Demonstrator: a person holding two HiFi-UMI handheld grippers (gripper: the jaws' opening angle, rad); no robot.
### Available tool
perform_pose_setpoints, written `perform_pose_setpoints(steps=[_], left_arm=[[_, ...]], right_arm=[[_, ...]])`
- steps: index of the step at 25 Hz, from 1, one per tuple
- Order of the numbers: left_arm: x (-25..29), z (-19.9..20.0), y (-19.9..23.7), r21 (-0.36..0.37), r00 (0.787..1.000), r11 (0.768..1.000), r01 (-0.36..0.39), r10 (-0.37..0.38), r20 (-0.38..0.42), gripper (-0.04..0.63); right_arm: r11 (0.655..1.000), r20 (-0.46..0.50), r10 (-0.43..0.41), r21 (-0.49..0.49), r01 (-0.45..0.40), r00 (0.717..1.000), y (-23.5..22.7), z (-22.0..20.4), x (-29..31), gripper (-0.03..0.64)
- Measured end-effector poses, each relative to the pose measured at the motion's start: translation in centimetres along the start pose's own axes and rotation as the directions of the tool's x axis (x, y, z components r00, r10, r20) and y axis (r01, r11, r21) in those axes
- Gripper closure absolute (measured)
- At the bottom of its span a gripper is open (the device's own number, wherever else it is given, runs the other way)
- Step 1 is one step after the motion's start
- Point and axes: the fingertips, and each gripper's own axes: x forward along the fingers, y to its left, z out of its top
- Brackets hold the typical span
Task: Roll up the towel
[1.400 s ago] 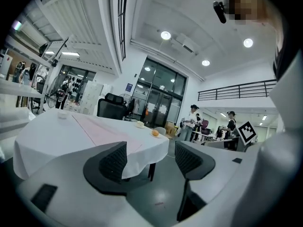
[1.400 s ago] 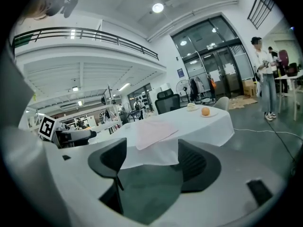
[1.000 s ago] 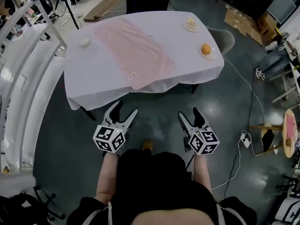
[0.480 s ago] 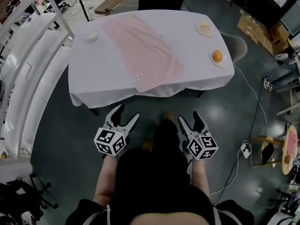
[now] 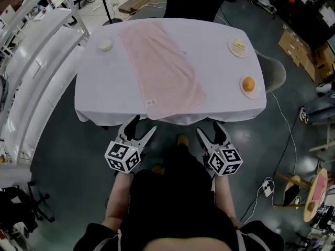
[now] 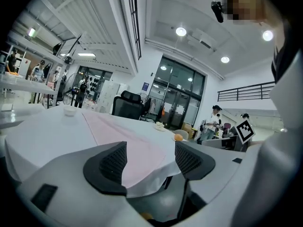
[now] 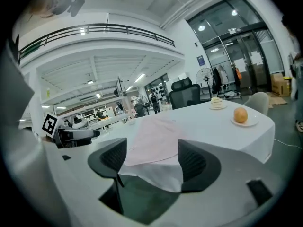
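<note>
A pink towel (image 5: 162,69) lies flat and unrolled on a table under a white cloth (image 5: 220,82), running from the far edge to the near edge, where its end hangs slightly over. It shows again as the pink towel (image 6: 118,138) in the left gripper view and the pink towel (image 7: 154,138) in the right gripper view. My left gripper (image 5: 138,128) is open and empty, held low just short of the table's near edge. My right gripper (image 5: 210,130) is open and empty too, beside it to the right.
A small white bowl (image 5: 105,45) sits at the table's far left. A plate with cake (image 5: 238,47) and a plate with an orange (image 5: 249,84) sit on the right. A dark chair (image 5: 193,4) stands behind the table. White shelving (image 5: 31,72) runs along the left.
The person has stepped closer to the table. Both grippers now sit just below its near edge; their jaws stay open.
</note>
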Motion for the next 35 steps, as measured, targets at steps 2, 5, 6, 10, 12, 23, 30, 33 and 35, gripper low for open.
perform_pose_setpoints(steps=[2, 5, 6, 10, 12, 23, 30, 33, 35], left_arm=[[1.9, 0.5, 0.2, 0.007, 1.000, 1.000, -0.005, 0.005, -0.007, 0.270], [4.7, 0.6, 0.1, 0.019, 1.000, 1.000, -0.018, 0.019, -0.024, 0.270], [5.6, 0.5, 0.0, 0.031, 0.999, 0.999, -0.024, 0.025, -0.033, 0.270], [8.5, -0.4, -0.2, 0.106, 0.994, 0.993, -0.043, 0.054, -0.099, 0.270], [9.2, -1.0, 0.3, 0.140, 0.986, 0.989, -0.053, 0.074, -0.148, 0.270], [7.2, -8.3, 3.5, 0.346, 0.858, 0.937, -0.048, 0.216, -0.466, 0.270], [8.1, -11.7, 3.4, 0.487, 0.778, 0.873, 0.027, 0.288, -0.559, 0.270], [8.5, -12.4, 4.0, 0.526, 0.755, 0.849, 0.049, 0.313, -0.576, 0.270], [8.8, -12.7, 4.7, 0.539, 0.747, 0.841, 0.051, 0.326, -0.579, 0.270]], right_arm=[[1.000, -0.010, 0.022, -0.014, -0.022, 1.000, -1.3, 1.2, 1.7, 0.265], [0.996, -0.047, 0.064, -0.055, -0.067, 0.997, -3.5, 2.4, 4.0, 0.265], [0.994, -0.069, 0.077, -0.073, -0.082, 0.995, -4.4, 2.5, 4.7, 0.265], [0.974, -0.193, 0.138, -0.153, -0.169, 0.972, -8.1, 2.4, 7.4, 0.270], [0.951, -0.257, 0.179, -0.202, -0.234, 0.950, -9.2, 2.5, 8.9, 0.268], [0.591, -0.574, 0.342, -0.484, -0.645, 0.744, -10.2, 1.6, 15.6, 0.265], [0.328, -0.735, 0.313, -0.511, -0.795, 0.602, -10.7, -1.1, 16.2, 0.307], [0.295, -0.769, 0.296, -0.490, -0.820, 0.566, -10.5, -2.1, 16.2, 0.307], [0.259, -0.790, 0.265, -0.494, -0.830, 0.553, -10.6, -2.7, 16.3, 0.316]])
